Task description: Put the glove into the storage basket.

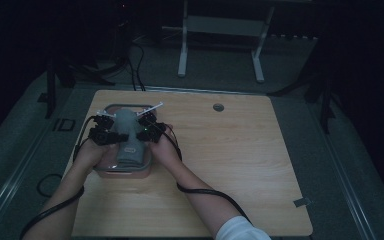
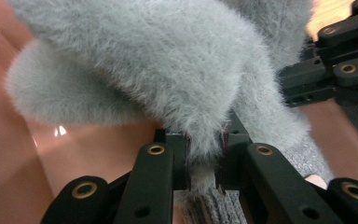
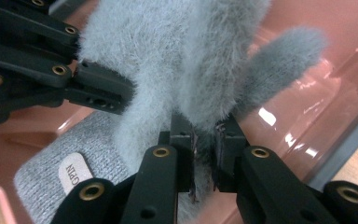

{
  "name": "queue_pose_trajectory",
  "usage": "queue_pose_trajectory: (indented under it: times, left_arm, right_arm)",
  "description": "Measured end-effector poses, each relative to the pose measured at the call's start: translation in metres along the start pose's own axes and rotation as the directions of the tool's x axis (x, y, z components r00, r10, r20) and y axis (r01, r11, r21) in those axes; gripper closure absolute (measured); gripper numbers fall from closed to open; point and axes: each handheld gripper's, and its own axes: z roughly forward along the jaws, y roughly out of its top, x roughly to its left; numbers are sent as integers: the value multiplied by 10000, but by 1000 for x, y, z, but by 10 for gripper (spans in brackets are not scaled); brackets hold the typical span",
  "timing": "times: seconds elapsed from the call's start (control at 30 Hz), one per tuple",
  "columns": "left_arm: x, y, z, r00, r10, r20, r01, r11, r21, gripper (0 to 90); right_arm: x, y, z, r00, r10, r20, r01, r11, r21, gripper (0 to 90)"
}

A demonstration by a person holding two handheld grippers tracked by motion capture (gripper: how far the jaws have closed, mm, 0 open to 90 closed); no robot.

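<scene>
A fluffy grey glove [image 1: 126, 121] hangs over a pink tray [image 1: 111, 171] at the table's left. My left gripper [image 2: 205, 154] is shut on the glove's [image 2: 168, 65] fuzzy edge, the fur pinched between its pads. From the other side my right gripper [image 3: 205, 149] is shut on the same glove [image 3: 168, 51], near its cuff. A second grey knitted glove [image 3: 70, 163] with a white label lies flat in the tray [image 3: 317, 88] beneath. In the high view the left gripper [image 1: 103, 131] and the right gripper [image 1: 149, 127] flank the glove closely.
The wooden table [image 1: 230, 150] stretches bare to the right of the tray, with a small round cable hole [image 1: 218, 107] near its far edge. A white desk frame [image 1: 220, 40] stands on the floor beyond. Cables trail from both grippers toward the near edge.
</scene>
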Motion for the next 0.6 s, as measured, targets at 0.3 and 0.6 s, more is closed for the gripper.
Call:
queue_pose_trajectory:
  times: [0.3,0.6]
  left_arm:
    - [-5,4,19,9916,292,-1258,-158,9942,1061,694]
    - [-7,6,13,9712,178,-2375,-39,9983,590,335]
  right_arm:
    - [2,3,12,9978,-339,569,294,9965,784,676]
    - [-6,9,-19,9995,-311,-18,311,9994,122,509]
